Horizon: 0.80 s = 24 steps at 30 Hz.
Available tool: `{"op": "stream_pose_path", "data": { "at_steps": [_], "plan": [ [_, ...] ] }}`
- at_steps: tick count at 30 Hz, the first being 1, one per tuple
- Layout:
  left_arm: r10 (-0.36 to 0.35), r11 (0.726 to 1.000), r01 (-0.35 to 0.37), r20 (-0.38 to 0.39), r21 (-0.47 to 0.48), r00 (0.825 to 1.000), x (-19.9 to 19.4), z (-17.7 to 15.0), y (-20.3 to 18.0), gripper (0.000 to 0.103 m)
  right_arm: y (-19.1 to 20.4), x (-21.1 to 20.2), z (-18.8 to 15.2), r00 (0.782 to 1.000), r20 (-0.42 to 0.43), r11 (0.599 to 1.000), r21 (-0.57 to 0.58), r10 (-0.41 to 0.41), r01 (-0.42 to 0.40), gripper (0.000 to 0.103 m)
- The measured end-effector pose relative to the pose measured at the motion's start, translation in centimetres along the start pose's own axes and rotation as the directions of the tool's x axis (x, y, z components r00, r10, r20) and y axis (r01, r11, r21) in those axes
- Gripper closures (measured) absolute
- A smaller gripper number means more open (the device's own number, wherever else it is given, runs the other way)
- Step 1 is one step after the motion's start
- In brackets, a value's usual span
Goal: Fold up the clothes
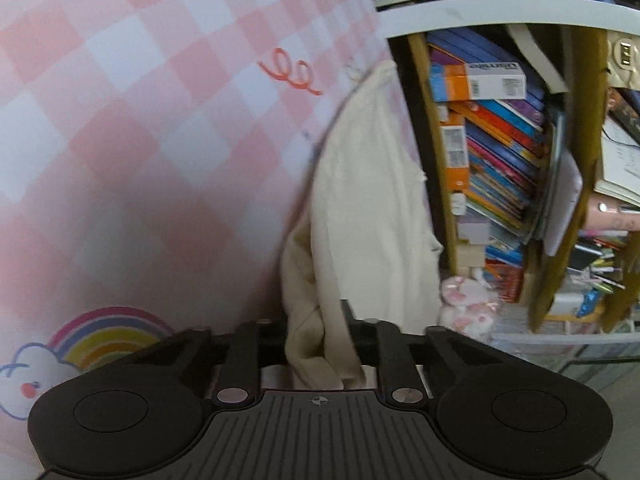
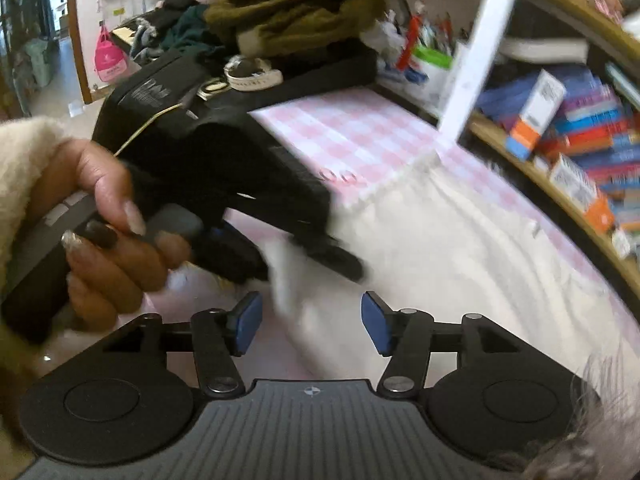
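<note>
Left wrist view: left claw [image 1: 320,344] clamped on a bunched edge of the cream garment [image 1: 368,208], fabric trailing away over the pink checked worktop [image 1: 120,120] beside the bookshelf [image 1: 500,152]. Right wrist view: right claw [image 2: 312,322] open, blue pads [image 2: 248,320] apart, nothing between them, poised just above the garment spread on the worktop; hand [image 2: 108,232] on the left unit's handle. Judged step: carrying an edge over for a fold. Next move likely: grip a matching edge, keep cloth taut.

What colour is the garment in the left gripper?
Cream garment, clearest in the left wrist view.
</note>
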State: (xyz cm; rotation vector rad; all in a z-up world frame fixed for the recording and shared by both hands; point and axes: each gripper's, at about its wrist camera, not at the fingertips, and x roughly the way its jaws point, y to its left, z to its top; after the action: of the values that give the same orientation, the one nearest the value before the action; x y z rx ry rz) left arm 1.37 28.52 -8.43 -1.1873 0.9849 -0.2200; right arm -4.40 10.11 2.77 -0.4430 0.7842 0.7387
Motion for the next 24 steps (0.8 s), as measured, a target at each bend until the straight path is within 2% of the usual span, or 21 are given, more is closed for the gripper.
{"op": "stream_pose_path", "data": {
  "at_steps": [4, 5, 7, 10, 14, 17, 21, 24],
  "plan": [
    [0.025, 0.998, -0.027, 0.023, 0.056, 0.999, -0.2, -0.3, -0.5, 0.096, -5.9, -1.4, -0.6, 0.999, -0.039, 0.992, 0.122, -0.019, 0.024, 0.040],
    [0.035, 0.994, -0.038, 0.033, 0.101, 0.999, -0.3, -0.6, -1.2, 0.096, -7.4, -1.6, -0.3, 0.999, -0.040, 0.985, 0.165, -0.037, 0.043, 0.039],
    [0.039, 0.975, -0.049, 0.051, 0.217, 0.998, -0.3, -1.2, -3.3, 0.096, -9.7, -1.2, 1.4, 0.996, -0.041, 0.969, 0.234, -0.074, 0.082, 0.033],
    [0.041, 0.926, -0.065, 0.071, 0.371, 0.997, -0.2, -2.3, -6.3, 0.096, -11.6, 0.9, 5.2, 0.991, -0.069, 0.954, 0.272, -0.111, 0.126, 0.030],
    [0.060, 0.865, -0.094, 0.084, 0.493, 0.995, 0.4, -3.3, -8.7, 0.096, -12.0, 5.1, 10.3, 0.983, -0.165, 0.964, 0.240, -0.075, 0.114, 0.027],
    [0.060, 0.846, -0.095, 0.084, 0.525, 0.995, 1.0, -3.6, -9.5, 0.096, -10.9, 8.3, 13.6, 0.969, -0.240, 0.976, 0.192, -0.057, 0.104, 0.027],
    [0.050, 0.815, -0.089, 0.084, 0.573, 0.995, 1.0, -4.0, -10.1, 0.096, -8.4, 13.0, 15.5, 0.929, -0.356, 0.991, 0.044, -0.103, 0.127, 0.028],
    [0.043, 0.798, -0.082, 0.080, 0.597, 0.996, 1.0, -4.3, -10.4, 0.096, -6.9, 15.7, 16.2, 0.894, -0.419, 0.987, -0.070, -0.160, 0.143, 0.029]
  ]
}}
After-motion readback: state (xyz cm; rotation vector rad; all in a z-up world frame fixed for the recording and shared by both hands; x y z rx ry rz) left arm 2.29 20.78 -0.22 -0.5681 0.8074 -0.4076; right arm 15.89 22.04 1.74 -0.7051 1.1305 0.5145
